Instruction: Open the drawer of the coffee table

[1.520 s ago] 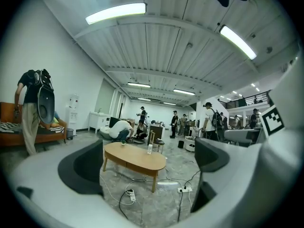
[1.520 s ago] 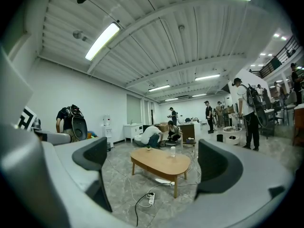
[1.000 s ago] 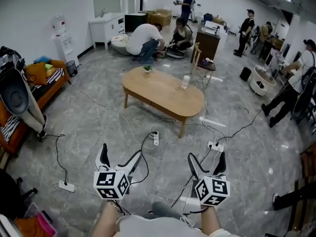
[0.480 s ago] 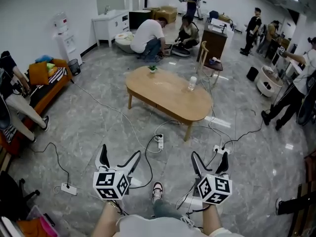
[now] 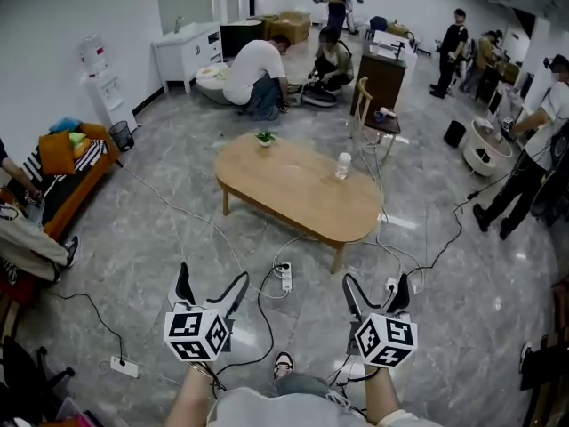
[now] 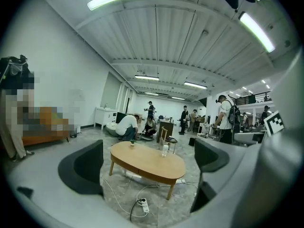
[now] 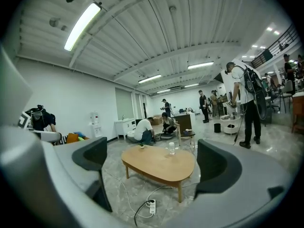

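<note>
Looking down from the head view, the coffee table [image 5: 298,188] stands on the grey stone floor [image 5: 151,238], well ahead of both grippers. It is a long oval of pale wood on slim legs, with a shallow band of the same wood under the top. Its drawer cannot be made out from here. A small potted plant [image 5: 264,138] sits at the table's far left end, and a clear bottle [image 5: 342,165] stands near its far edge toward the right end. A white power strip [image 5: 284,277] lies on the floor just before the table's near edge, with cables trailing away from it. The left gripper [image 5: 213,279] and the right gripper [image 5: 375,285] are held side by side low in the view. Each has its jaws spread wide and grips nothing, and both are well apart from the table. In the left gripper view, the dark jaw pads stand far apart with only open air between them. The coffee table [image 6: 147,159] shows in the gap in the distance, seen from its long near side. The plant [image 6: 132,142] and the bottle [image 6: 164,150] are on its top, and the power strip [image 6: 143,205] lies on the floor below. In the right gripper view, the jaws again gape wide and hold nothing. They frame the coffee table [image 7: 159,163] with its bottle [image 7: 171,148], the plant [image 7: 141,146] and the power strip [image 7: 151,204].
</note>
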